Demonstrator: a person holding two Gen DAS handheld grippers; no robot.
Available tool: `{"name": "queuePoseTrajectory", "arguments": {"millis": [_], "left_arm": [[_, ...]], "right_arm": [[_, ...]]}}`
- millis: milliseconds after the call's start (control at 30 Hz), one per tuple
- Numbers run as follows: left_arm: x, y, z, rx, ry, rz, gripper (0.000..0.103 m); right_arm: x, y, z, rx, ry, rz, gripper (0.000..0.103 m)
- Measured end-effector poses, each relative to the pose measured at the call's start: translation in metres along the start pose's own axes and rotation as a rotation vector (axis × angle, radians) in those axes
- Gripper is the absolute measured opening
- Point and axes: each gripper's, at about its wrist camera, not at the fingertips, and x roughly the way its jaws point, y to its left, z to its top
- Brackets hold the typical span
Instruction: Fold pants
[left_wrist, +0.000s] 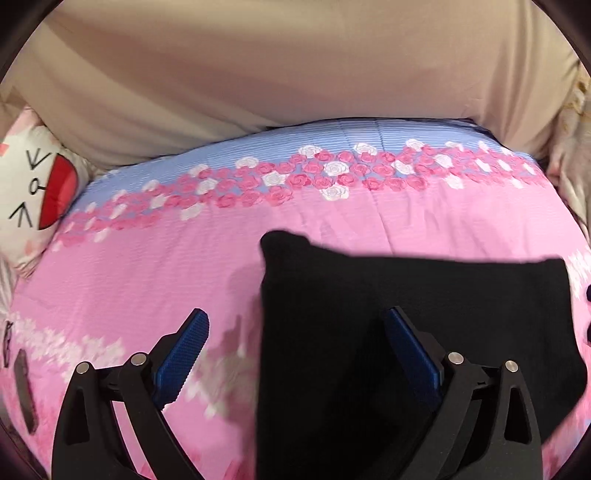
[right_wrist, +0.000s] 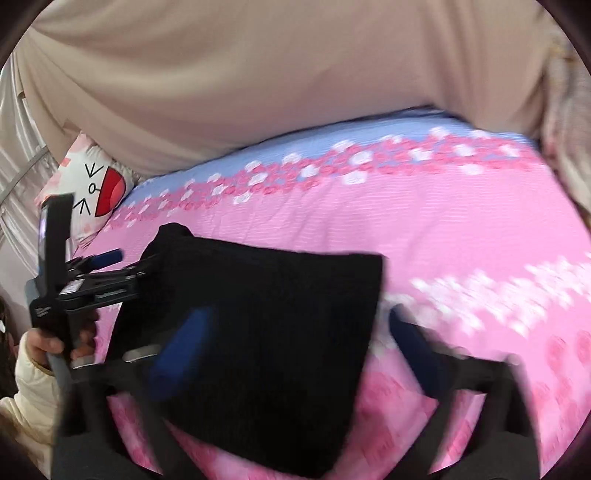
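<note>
Beside pants (left_wrist: 406, 332), open bedspread (left_wrist: 369, 225).

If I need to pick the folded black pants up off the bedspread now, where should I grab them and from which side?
Probably at a side edge of the folded black pants, which lie as a flat stack on the pink bedspread. Both the left gripper and right gripper are open and holding nothing. Come in low, one finger slid beneath, pinching all layers; a top-down grab may catch only the upper layer.
</note>
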Motion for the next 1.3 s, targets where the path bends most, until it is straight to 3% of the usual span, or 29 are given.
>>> {"name": "queuePoseTrajectory", "arguments": {"millis": [133,333,400,533,667,967,1300], "left_arm": [[-0.015,0.005,-0.023,-0.012,0.047,-0.059,0.096],[-0.013,0.019,-0.061,-0.063,0.152,-0.136,0.096],[-0.009,0.030,-0.070,-0.108,0.194,-0.216,0.096],[0.010,0.061,-0.089,-0.266,0.303,-0.505,0.096],[0.009,0.071,-0.095,-0.241,0.289,-0.624,0.097],[0.021,0.038,-0.078,-0.148,0.324,-0.725,0.097],[0.030,0.029,-0.064,-0.158,0.329,-0.745,0.097]], "right_arm": [[-0.017,-0.021,-0.030,0.087,0.046,0.033,0.097],[-0.015,-0.043,-0.063,0.220,0.104,0.153,0.097],[-0.011,-0.049,-0.071,0.258,0.126,0.206,0.097],[-0.005,-0.058,-0.079,0.311,0.157,0.265,0.097],[0.001,-0.064,-0.084,0.349,0.173,0.318,0.098],[0.021,-0.047,-0.074,0.315,0.211,0.443,0.098],[0.046,-0.023,-0.058,0.259,0.209,0.427,0.098]]}}
